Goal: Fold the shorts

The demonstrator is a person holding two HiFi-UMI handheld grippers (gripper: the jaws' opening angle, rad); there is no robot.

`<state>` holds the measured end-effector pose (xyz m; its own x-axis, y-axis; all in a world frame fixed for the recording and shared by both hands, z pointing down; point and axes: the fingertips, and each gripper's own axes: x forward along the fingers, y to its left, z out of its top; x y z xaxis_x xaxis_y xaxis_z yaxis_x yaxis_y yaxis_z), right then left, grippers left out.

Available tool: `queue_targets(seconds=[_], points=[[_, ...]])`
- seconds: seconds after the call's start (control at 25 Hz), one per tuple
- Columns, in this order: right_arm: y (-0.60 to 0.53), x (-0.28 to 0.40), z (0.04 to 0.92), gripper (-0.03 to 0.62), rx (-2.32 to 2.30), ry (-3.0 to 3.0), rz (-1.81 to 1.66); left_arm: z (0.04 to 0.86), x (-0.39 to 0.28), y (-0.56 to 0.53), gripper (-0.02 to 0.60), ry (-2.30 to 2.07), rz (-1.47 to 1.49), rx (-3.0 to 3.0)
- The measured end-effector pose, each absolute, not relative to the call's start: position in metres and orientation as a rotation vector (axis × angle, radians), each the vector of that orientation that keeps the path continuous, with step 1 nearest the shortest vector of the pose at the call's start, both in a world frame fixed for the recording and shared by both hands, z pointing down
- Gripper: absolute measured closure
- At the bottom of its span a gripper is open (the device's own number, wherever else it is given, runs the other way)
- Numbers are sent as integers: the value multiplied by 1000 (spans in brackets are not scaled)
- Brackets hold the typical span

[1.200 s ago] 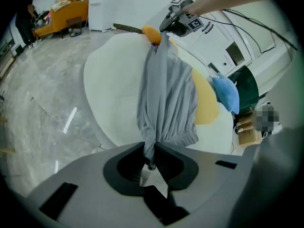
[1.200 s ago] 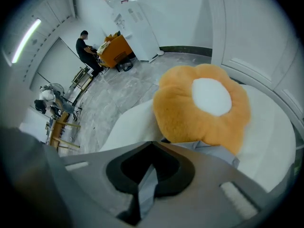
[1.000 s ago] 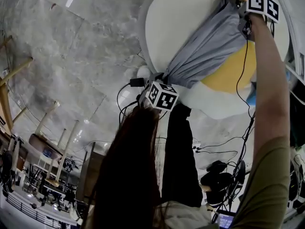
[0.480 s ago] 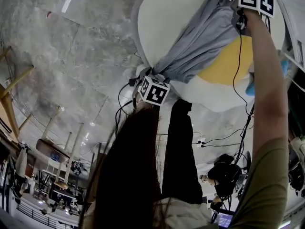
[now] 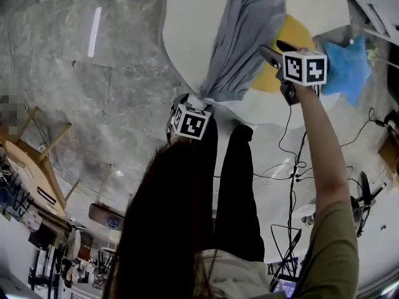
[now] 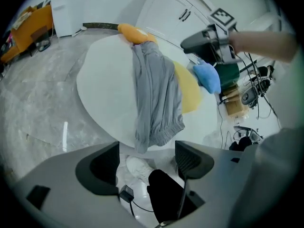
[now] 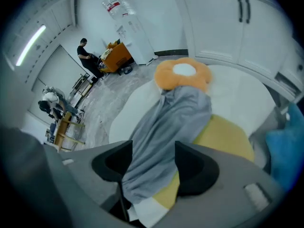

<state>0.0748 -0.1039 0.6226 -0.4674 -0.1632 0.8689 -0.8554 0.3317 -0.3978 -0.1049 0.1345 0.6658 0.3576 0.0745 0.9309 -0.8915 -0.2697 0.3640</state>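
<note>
Both grippers (image 6: 147,161) (image 7: 152,164) point down, fingers (image 6: 97,167) apart, by shorts (image 5: 240,39).

**Olive tee, black trousers, twin grey grippers**

The person wears an olive short-sleeved T-shirt (image 5: 333,242), black trousers (image 5: 240,192) and a white shoe (image 6: 137,165), with long dark hair (image 5: 162,229) filling the foreground. The left gripper (image 6: 147,161) and right gripper (image 7: 149,163) have smooth grey bodies and dark, rounded jaw pads. The left cube (image 5: 190,122) and right cube (image 5: 305,67) are white with black square markers. A thin black cable (image 5: 280,143) trails below the right gripper.
</note>
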Motion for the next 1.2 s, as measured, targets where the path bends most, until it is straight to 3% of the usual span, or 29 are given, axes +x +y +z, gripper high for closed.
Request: queue_targets(seconds=[0.2,0.4,0.96,1.04,1.2], points=[[13,108,649,324,989,-1767,1240,661,-98,135,230,-739,1200,1597],[96,93,694,324,1028,-1674,1392,677,-86,139,230,-722,1247,1623],[132,40,738,347,1059,-1639,1235,707,-82,135,232,-765,1253,1624],[137,45,743,382,1090,-1625,1247,710,-83,136,232,-756,1255,1626],[140,52,739,515,1112,-1675,1231,715,-87,140,232,-720,1275,1627]])
